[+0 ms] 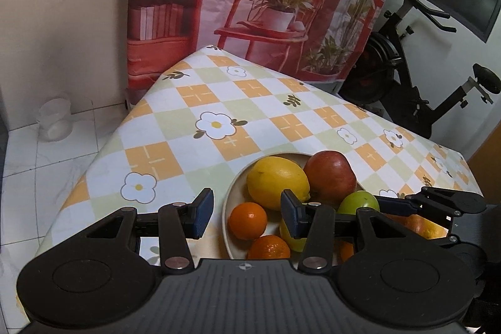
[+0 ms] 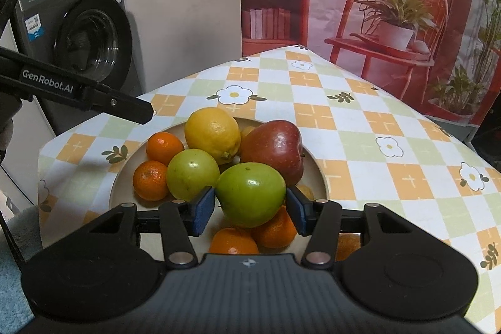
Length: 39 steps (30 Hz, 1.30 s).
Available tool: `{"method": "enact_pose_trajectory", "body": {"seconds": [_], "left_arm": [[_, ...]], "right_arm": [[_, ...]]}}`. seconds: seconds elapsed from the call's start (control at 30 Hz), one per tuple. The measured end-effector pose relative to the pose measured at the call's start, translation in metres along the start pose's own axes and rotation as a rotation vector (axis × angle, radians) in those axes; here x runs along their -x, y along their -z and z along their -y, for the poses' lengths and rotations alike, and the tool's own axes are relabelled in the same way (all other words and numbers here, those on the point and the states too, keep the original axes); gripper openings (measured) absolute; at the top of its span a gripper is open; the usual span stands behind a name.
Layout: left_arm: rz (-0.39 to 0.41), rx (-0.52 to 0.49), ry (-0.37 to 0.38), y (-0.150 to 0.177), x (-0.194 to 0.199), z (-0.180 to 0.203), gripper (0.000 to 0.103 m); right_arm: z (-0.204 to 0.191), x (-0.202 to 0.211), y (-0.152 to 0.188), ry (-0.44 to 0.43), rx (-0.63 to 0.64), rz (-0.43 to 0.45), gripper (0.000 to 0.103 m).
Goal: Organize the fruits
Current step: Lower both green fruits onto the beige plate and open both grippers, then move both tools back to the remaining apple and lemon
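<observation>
A beige bowl point(image 2: 120, 174) on the table holds a lemon point(image 2: 213, 133), a red apple point(image 2: 275, 149), a green fruit point(image 2: 191, 174) and several mandarins point(image 2: 164, 146). My right gripper point(image 2: 250, 210) is shut on a green apple point(image 2: 250, 193), its blue pads pressing both sides just above the pile. In the left wrist view my left gripper point(image 1: 247, 213) stands open over the bowl's left rim point(image 1: 227, 208) with nothing between its pads. A mandarin point(image 1: 247, 219) lies beyond them, and the lemon point(image 1: 277, 182) and red apple point(image 1: 328, 177) sit further back.
The table wears a checked cloth with flowers point(image 1: 216, 124); its left edge drops to a tiled floor with a white jar point(image 1: 54, 121). A washing machine point(image 2: 78, 36) stands at the left, an exercise bike point(image 1: 407, 68) at the right, and a printed backdrop behind.
</observation>
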<state>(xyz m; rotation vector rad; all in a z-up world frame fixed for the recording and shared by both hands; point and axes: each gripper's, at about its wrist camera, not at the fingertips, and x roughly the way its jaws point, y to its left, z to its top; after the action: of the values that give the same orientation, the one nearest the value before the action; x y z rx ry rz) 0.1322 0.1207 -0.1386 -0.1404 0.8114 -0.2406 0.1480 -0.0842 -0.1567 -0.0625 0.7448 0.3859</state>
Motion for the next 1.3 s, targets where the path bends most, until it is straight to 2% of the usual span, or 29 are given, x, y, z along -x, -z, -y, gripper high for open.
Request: {"method": "enact_pose_trajectory", "body": {"seconds": [0.3, 0.7, 1.0, 1.3], "left_arm": [[0.051, -0.013, -0.064, 0.005, 0.012, 0.002, 0.050], [0.086, -0.024, -0.086, 0.010, 0.029, 0.009, 0.055], [0.101, -0.054, -0.077, 0.013, 0.036, 0.023, 0.055], [0.084, -0.084, -0.035, 0.018, 0.030, 0.049, 0.055]], "right_arm": [[0.005, 0.005, 0.000, 0.008, -0.070, 0.008, 0.056], [0.008, 0.024, -0.006, 0.029, -0.160, 0.039, 0.066], [0.009, 0.048, -0.003, 0.056, -0.204, 0.073, 0.067], [0.024, 0.081, 0.014, 0.095, -0.245, 0.100, 0.067]]}}
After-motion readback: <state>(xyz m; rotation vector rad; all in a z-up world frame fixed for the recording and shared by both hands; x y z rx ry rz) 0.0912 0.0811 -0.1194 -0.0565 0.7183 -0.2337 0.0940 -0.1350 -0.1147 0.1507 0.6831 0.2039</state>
